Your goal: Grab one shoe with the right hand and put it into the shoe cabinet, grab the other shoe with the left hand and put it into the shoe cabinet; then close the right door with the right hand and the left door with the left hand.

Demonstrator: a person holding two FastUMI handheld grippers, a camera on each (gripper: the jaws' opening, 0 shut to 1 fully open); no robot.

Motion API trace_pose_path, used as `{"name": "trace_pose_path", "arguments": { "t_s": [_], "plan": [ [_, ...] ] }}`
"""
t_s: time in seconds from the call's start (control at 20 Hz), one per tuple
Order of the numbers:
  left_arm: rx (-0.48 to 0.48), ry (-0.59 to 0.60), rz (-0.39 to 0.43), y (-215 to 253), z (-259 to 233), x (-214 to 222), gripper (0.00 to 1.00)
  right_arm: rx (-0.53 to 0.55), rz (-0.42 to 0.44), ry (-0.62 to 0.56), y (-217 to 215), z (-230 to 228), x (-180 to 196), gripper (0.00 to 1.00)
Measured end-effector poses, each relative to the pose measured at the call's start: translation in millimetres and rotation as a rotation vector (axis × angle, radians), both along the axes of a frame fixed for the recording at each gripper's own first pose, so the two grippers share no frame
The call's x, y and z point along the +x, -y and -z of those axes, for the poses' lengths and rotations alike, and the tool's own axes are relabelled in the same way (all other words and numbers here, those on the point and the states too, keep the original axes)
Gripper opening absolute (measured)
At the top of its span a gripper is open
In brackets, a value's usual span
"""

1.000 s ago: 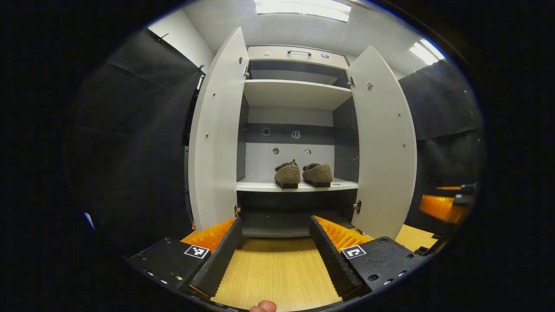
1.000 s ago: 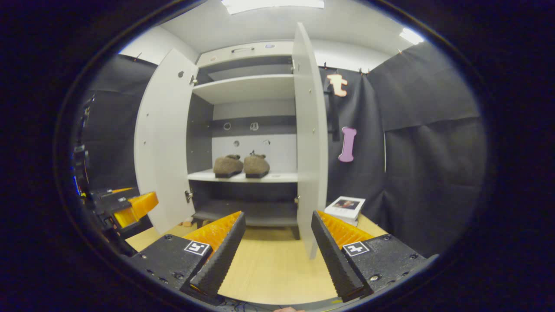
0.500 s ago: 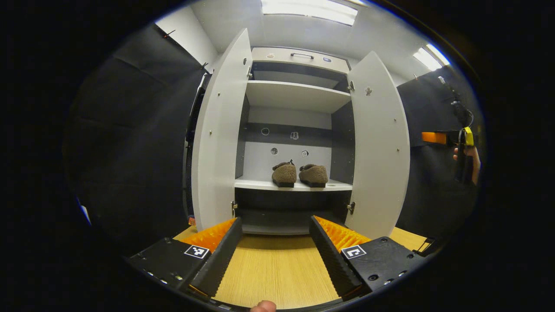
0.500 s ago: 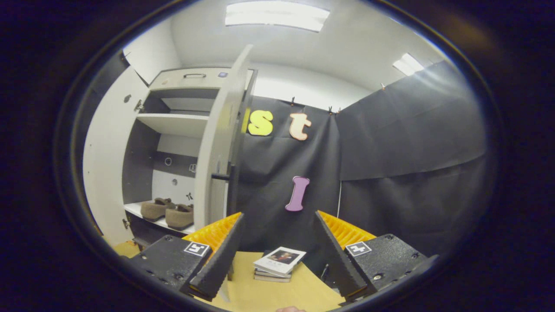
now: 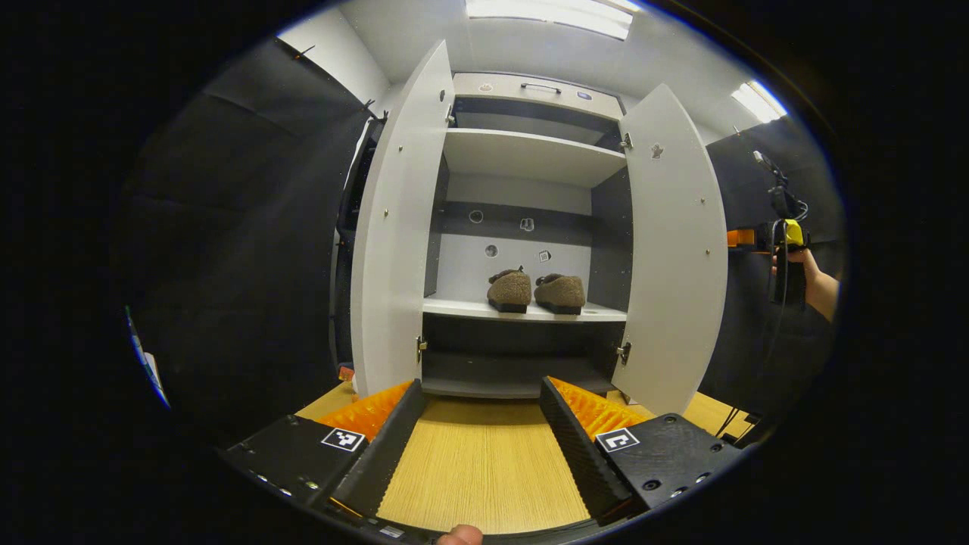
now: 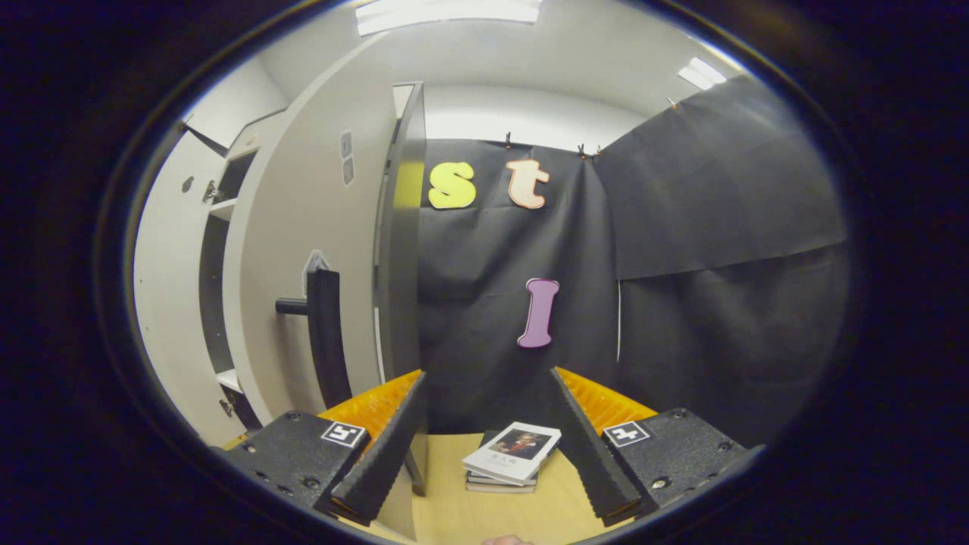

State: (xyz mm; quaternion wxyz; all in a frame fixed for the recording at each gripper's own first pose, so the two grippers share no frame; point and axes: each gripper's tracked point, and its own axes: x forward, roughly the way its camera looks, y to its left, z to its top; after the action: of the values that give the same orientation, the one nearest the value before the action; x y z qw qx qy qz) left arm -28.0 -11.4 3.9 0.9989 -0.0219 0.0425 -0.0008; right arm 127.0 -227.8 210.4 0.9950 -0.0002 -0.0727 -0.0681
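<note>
Now both shoes [image 5: 536,291] are sitting side by side on the shoe cabinet [image 5: 530,155] shelf, at twelve o'clock from the left gripper [image 5: 477,446], whose jaws are gaping wide over the tabletop [image 5: 481,469]. Both doors are standing open. Over at three o'clock, a hand [image 5: 806,265] is holding the right gripper [image 6: 484,446], its jaws wide and empty, facing the right door [image 6: 303,250] handle [image 6: 325,333] at ten o'clock, books [image 6: 511,458] lying ahead.

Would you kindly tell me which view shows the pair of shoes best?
The left gripper view: both shoes sit side by side on the cabinet's middle shelf, seen head-on. In the right gripper view the right door blocks them.
</note>
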Motion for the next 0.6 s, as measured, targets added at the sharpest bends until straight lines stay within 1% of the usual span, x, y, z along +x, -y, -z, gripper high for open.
{"name": "trace_pose_path", "arguments": {
  "t_s": [0.15, 0.3, 0.35, 0.45, 0.5, 0.55, 0.6],
  "plan": [
    [0.011, 0.005, 0.004, 1, -3, 3, 0.95, -0.011, -0.044, -0.006, -15, 0, 6, 0.99],
    [-0.001, 0.011, 0.008, 4, -3, 6, 0.95, -0.051, -0.042, 0.012, -16, -4, 6, 0.97],
    [-0.006, 0.012, 0.01, 5, -3, 6, 0.95, -0.048, -0.068, 0.003, -24, -3, 8, 0.97],
    [-0.013, 0.014, 0.021, 8, -3, 7, 0.95, -0.053, -0.082, 0.011, -29, -2, 7, 0.94],
    [-0.014, 0.015, 0.025, 9, -4, 8, 0.95, -0.06, -0.089, 0.012, -33, -2, 6, 0.88],
    [-0.012, 0.017, 0.025, 10, -4, 8, 0.95, -0.069, -0.096, 0.01, -38, -2, 5, 0.94],
    [-0.013, 0.019, 0.025, 9, -4, 9, 0.95, -0.075, -0.101, 0.007, -44, -1, 4, 0.87]
  ]
}}
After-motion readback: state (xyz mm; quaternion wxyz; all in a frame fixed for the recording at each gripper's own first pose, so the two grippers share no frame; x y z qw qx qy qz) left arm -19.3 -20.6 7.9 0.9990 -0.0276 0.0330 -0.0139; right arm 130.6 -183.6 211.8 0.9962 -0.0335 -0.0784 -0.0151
